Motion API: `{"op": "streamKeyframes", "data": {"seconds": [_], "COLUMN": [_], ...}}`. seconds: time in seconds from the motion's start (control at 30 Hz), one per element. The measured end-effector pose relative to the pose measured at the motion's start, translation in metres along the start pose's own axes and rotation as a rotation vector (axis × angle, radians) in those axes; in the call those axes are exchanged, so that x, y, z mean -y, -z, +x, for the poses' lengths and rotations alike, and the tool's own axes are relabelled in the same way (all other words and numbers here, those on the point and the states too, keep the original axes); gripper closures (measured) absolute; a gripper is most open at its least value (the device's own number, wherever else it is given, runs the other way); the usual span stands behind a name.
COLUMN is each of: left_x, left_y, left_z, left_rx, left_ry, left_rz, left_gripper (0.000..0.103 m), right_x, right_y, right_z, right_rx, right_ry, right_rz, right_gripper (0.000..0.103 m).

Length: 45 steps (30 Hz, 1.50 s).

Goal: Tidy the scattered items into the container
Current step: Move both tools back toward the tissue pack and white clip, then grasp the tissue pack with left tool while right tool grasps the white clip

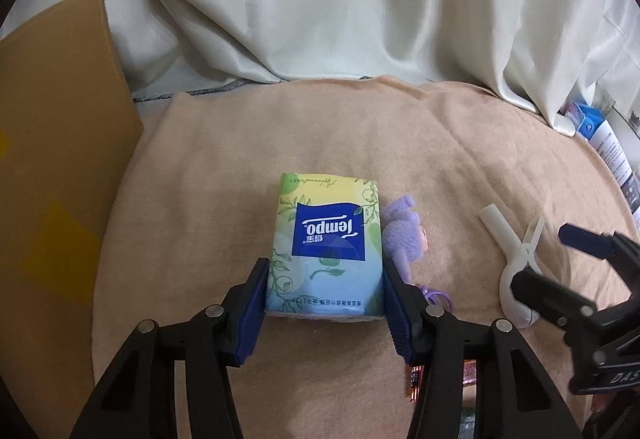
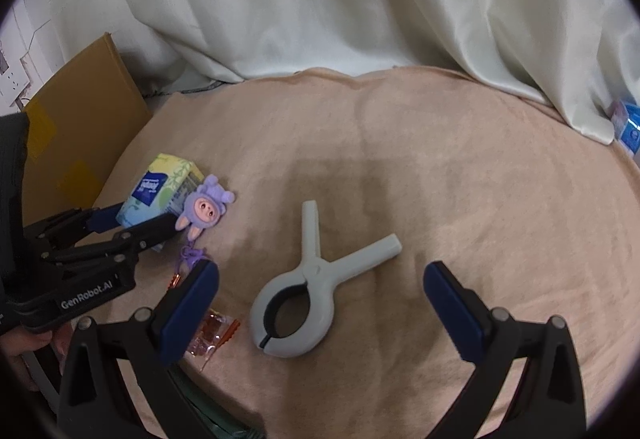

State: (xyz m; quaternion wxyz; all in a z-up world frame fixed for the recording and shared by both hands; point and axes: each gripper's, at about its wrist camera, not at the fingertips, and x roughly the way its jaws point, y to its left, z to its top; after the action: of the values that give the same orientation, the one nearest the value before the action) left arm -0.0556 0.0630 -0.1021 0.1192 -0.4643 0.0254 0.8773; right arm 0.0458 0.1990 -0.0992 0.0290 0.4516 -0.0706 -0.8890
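Tissues (image 1: 326, 245), a green-and-blue Tempo pack, lay on the tan blanket (image 1: 460, 143), clasped by the left gripper (image 1: 324, 305). From the right wrist, the right gripper (image 2: 320, 303) gaped around a white clamp (image 2: 316, 283).

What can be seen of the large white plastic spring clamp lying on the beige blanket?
The large white plastic spring clamp lies flat on the beige blanket, untouched. It is matte, smooth plastic with two straight handles spreading into a V that points away from the camera, a pivot where they cross, and two curved jaws closing a ring-shaped opening with a dark inner lining; the jaw tips meet. The open right gripper hovers around its jaw end, blue pads on either side without contact. A crinkly orange-clear wrapper lies just beside it.
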Motion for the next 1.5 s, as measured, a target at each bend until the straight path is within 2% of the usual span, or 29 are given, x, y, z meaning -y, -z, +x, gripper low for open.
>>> {"op": "streamKeyframes", "data": {"seconds": [0.13,0.37,0.47,0.6,0.7,0.9,1.03,1.1,1.23,1.33,1.5], "left_x": [-0.005,-0.015,-0.017,-0.017,-0.017,-0.019,-0.021,-0.022,-0.022,-0.023,-0.024], "left_y": [0.002,0.003,0.003,0.001,0.001,0.001,0.001,0.001,0.001,0.000,-0.006], "left_z": [0.000,-0.001,-0.002,-0.002,-0.002,-0.003,-0.006,-0.007,-0.006,-0.009,-0.027], "left_rx": [0.000,0.002,0.007,0.008,0.010,0.010,0.017,0.020,0.021,0.031,0.084], "left_ry": [-0.001,0.001,0.000,-0.001,0.000,-0.004,-0.007,-0.008,-0.007,-0.005,-0.005], "left_rz": [-0.006,-0.024,-0.027,-0.032,-0.031,-0.035,-0.042,-0.045,-0.043,-0.045,-0.048], "left_gripper": [0.049,0.049,0.049,0.049,0.049,0.049,0.049,0.049,0.049,0.049,0.049], "right_x": [-0.001,-0.006,-0.004,-0.002,-0.002,-0.016,-0.021,-0.017,-0.015,-0.009,-0.007], "right_y": [0.002,0.004,0.005,0.006,0.006,0.009,0.014,0.015,0.015,0.010,-0.009], "right_z": [0.010,0.014,0.013,0.009,0.006,0.007,0.008,0.006,0.007,0.002,-0.026], "right_rx": [-0.035,-0.041,-0.038,-0.036,-0.028,-0.045,-0.052,-0.043,-0.034,-0.013,0.094], "right_ry": [-0.012,-0.006,0.012,0.055,0.053,0.041,0.076,0.068,0.058,0.007,-0.016], "right_rz": [0.012,-0.014,-0.024,-0.028,-0.032,-0.092,-0.128,-0.114,-0.122,-0.080,-0.071], "right_gripper": [0.000,0.001,0.008,0.027,0.033,0.033,0.047,0.052,0.054,0.054,0.055]}}
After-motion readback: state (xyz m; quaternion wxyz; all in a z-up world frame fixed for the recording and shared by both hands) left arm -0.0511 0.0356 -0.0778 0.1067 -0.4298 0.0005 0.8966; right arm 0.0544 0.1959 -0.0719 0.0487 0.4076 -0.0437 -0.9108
